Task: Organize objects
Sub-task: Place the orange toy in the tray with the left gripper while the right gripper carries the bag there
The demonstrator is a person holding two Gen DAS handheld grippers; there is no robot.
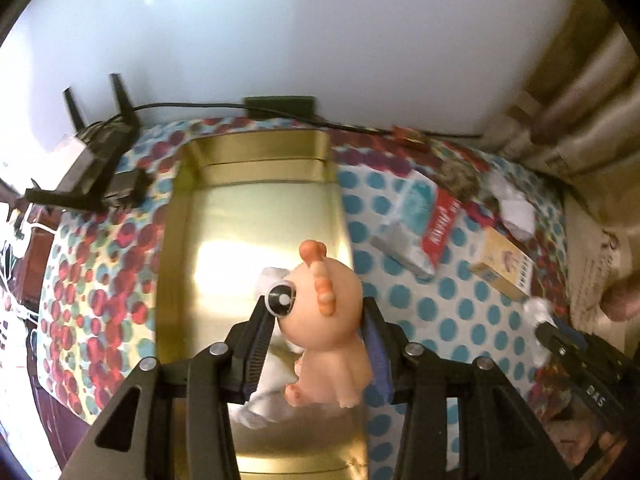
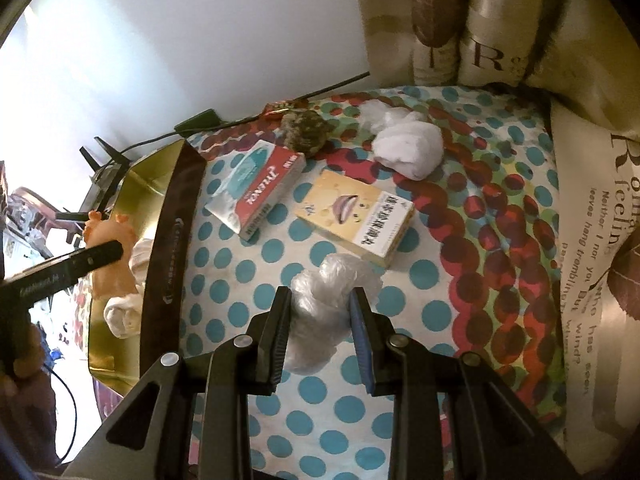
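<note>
The left gripper [image 1: 316, 320] clamps the toy [image 1: 324, 320] in its jaws above the gold tin [image 1: 176, 240], apparently to drop it in; the right gripper [image 2: 320, 316] pinches the plastic wad [image 2: 332, 292] over the dotted bench, likely tin-bound too.

Two hand-held black tongs, each built of angular matte-black linkage arms with triangular cut-outs, joined by round silver pivot screws. The left tongs [image 1: 316, 320] carry one finger faced with a black ribbed pad [image 1: 256, 354] and the other faced with a blue pad. The right tongs [image 2: 320, 312] show the same pairing: a black ribbed pad on one finger, a blue ribbed pad [image 2: 362, 344] on the other. Small white lettering runs along the side of each tool's black body, too small to read. A hand [image 2: 16, 364] grips the left tool's handle; no sleeve can be made out.
</note>
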